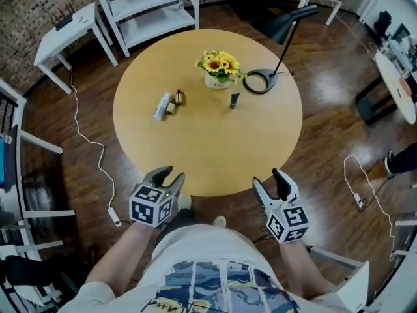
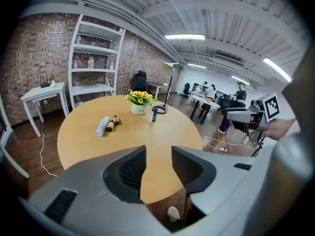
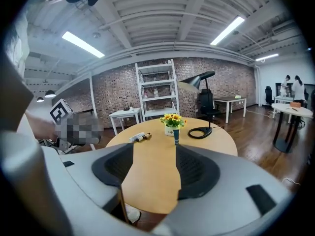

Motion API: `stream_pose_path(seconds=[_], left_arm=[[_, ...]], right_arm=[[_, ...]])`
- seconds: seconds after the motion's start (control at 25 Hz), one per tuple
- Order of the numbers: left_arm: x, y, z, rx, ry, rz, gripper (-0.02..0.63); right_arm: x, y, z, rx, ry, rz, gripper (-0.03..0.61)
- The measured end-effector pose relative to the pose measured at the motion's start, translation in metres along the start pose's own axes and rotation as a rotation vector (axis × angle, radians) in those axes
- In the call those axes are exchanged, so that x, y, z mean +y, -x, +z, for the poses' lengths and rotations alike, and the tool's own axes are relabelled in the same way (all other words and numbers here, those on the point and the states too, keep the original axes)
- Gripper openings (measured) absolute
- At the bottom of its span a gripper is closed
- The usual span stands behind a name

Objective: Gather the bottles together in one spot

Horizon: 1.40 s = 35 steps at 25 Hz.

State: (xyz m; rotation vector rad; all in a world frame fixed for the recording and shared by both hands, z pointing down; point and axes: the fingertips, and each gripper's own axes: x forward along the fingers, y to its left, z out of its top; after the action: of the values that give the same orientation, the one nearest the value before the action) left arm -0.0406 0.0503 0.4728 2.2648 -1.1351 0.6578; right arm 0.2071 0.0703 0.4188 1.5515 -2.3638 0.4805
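currently left gripper (image 1: 173,173) and right gripper (image 1: 266,177) hover, jaws apart, before table (image 1: 208,150).

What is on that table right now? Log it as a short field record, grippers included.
Table: round, wooden
White bottle: on its side, left of centre
Small brown bottles: two, just right of the white one
Dark bottle: upright, apart from the others, by the flower pot
Lamp: ring base right of the flowers
Left gripper: jaws apart, empty, near edge
Right gripper: jaws apart, empty, near edge
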Motion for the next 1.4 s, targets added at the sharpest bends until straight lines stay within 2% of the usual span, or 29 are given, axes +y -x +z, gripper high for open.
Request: stream_pose_path(seconds=[0.28,0.44,0.52,0.76,1.04,1.24,1.4], left_arm=[[-0.040,0.026,-0.019,0.038,-0.013,0.053,0.141],[-0.054,0.028,-0.019,0.034,-0.028,0.046,0.156],[-0.056,0.027,-0.018,0.030,-0.037,0.036,0.208],[-0.038,0.021,-0.012,0.017,-0.048,0.024,0.213],[0.029,0.003,0.010,0.030,-0.085,0.056,0.213],[0.114,-0.027,0.032,0.062,-0.119,0.096,0.213],[0.192,-0.072,0.044,0.132,-0.134,0.121,0.213]], right_arm=[[-0.012,0.039,-0.014,-0.003,-0.008,0.027,0.291],[-0.011,0.047,-0.013,-0.006,-0.003,0.036,0.291],[-0.009,0.047,-0.013,-0.005,-0.005,0.040,0.291],[0.000,0.037,-0.014,0.012,-0.008,0.032,0.291],[0.015,0.004,-0.002,0.028,-0.020,-0.009,0.291],[0.033,-0.029,0.009,0.043,-0.043,-0.033,0.291],[0.048,-0.055,0.014,0.064,-0.064,-0.069,0.291]])
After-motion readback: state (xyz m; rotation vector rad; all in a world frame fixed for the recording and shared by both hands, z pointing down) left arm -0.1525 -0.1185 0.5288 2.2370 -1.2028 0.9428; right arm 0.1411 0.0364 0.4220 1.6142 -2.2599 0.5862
